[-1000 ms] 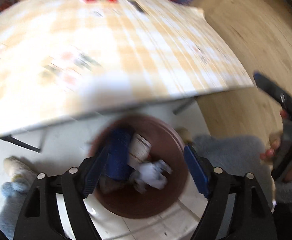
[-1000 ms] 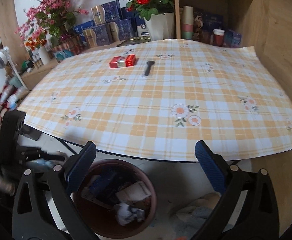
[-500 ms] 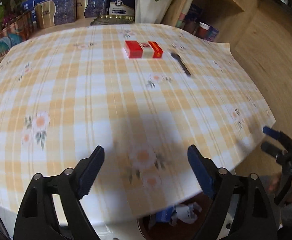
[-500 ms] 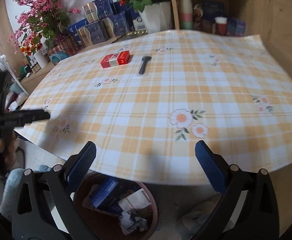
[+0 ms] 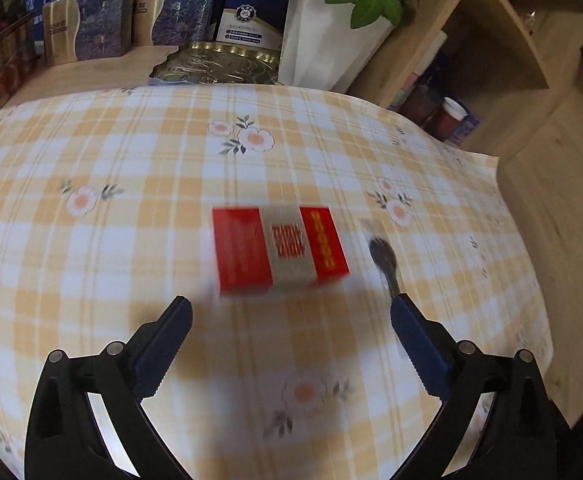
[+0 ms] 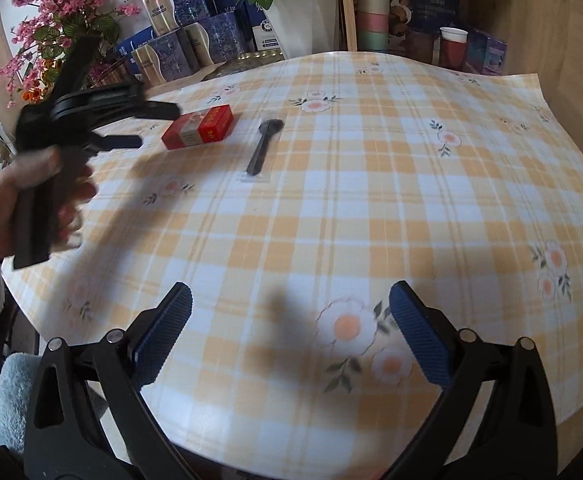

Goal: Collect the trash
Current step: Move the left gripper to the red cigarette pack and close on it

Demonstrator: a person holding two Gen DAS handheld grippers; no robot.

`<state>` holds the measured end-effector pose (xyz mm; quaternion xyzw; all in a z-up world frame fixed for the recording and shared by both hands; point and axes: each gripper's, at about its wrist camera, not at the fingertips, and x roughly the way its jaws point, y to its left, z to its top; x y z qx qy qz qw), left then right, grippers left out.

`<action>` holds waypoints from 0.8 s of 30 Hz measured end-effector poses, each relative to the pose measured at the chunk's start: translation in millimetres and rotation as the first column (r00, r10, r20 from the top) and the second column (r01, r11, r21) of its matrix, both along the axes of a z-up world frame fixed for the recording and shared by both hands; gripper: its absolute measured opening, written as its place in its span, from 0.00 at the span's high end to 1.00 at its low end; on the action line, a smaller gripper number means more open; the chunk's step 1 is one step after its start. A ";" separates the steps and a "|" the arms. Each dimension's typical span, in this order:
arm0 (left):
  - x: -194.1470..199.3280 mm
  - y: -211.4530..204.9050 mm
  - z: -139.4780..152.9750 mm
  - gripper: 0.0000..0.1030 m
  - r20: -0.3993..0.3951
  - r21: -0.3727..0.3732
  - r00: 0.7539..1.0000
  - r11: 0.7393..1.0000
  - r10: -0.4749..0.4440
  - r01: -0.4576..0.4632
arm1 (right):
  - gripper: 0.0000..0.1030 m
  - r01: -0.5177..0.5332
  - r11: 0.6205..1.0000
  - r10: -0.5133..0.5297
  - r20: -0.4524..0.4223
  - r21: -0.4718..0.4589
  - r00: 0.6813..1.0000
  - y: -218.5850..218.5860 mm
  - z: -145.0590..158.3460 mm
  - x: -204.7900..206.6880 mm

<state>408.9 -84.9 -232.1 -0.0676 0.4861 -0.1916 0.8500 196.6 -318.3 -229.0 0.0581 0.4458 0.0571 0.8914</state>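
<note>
A: Daylight, soft and even. Fisheye bends the tablecloth [image 6: 371, 208] edges, corners go black.
B: Red box [image 5: 279, 250] ahead of the left gripper [image 5: 291, 312] smears with motion; soft shadows fall beneath both.

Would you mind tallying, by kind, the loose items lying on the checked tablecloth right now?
Red box: 1
Black spoon in clear wrapper: 1
Total: 2

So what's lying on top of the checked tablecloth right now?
On the tablecloth lie a red box and, beside it, a black spoon in a clear wrapper. What the cloth covers underneath cannot be seen.
</note>
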 end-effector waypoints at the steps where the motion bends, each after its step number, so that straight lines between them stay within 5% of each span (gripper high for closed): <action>1: 4.3 -3.9 -1.9 0.06 0.003 0.019 1.000 1.000 0.005 -0.005 | 0.05 -0.001 1.000 0.001 -0.003 -0.006 1.000 -1.6 -0.4 2.9; 19: 51.4 -43.6 -30.5 0.06 0.024 0.276 0.996 0.956 0.091 -0.094 | 0.05 -0.011 0.998 0.011 -0.002 -0.064 1.000 -3.7 -6.8 25.7; 21: 49.5 -39.0 -30.6 0.16 0.021 0.274 0.995 0.957 0.095 -0.097 | 0.06 -0.013 0.997 0.013 -0.002 -0.075 1.000 -4.5 -5.7 27.7; 24: 38.8 -32.0 -25.0 0.16 0.057 0.309 0.997 0.948 0.057 -0.072 | 0.06 -0.014 0.999 0.014 0.008 -0.030 1.000 -11.3 -2.2 34.7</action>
